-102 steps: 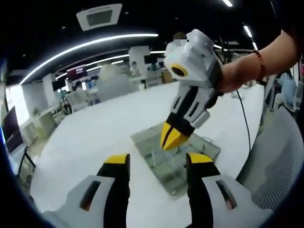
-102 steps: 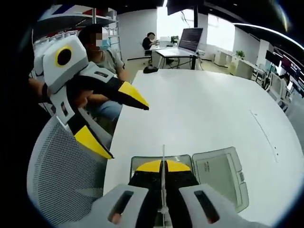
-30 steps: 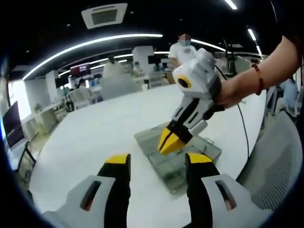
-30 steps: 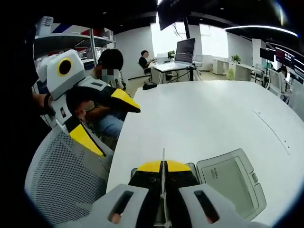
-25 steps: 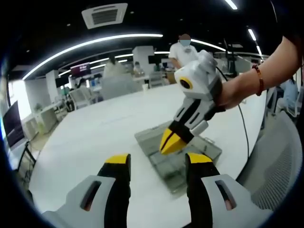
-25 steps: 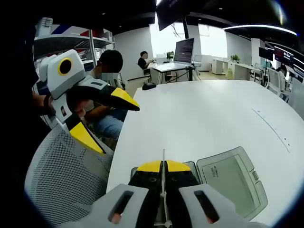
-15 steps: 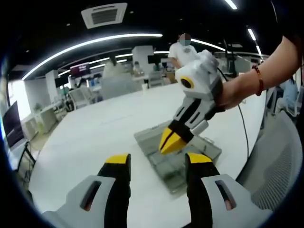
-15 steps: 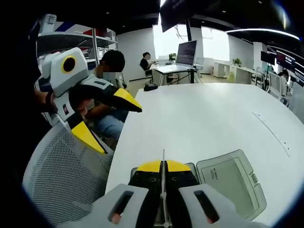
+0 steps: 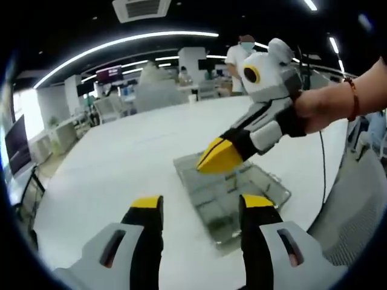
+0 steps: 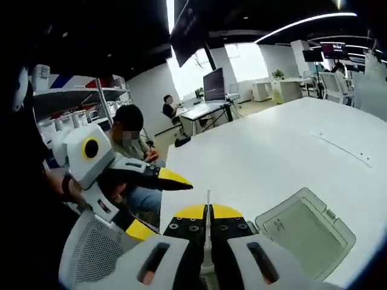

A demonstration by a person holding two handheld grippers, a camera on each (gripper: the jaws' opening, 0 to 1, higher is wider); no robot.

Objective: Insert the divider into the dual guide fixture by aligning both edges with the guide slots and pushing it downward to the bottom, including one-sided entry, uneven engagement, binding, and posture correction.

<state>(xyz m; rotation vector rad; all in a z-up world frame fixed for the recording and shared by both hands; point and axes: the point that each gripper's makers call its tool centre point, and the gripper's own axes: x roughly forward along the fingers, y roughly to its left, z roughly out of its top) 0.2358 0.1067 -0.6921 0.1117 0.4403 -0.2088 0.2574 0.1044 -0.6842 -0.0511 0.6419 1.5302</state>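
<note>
Right claw [image 10: 207,212]: jaws clamped on the thin clear divider [image 10: 207,232], edge-on between the yellow tips. Left gripper view: that claw poised over the transparent guide fixture [image 9: 233,196] near the white desk [image 9: 115,163] edge; the divider itself too faint to trace there. Left claw [image 9: 201,208]: jaws apart, holding nothing. Right gripper view: a shallow lidded tray [image 10: 305,232] beside the claw, broad bare desk beyond, a mesh chair [image 10: 100,257] at the edge.

Fixture [image 9: 233,193] on table [image 9: 121,163]
</note>
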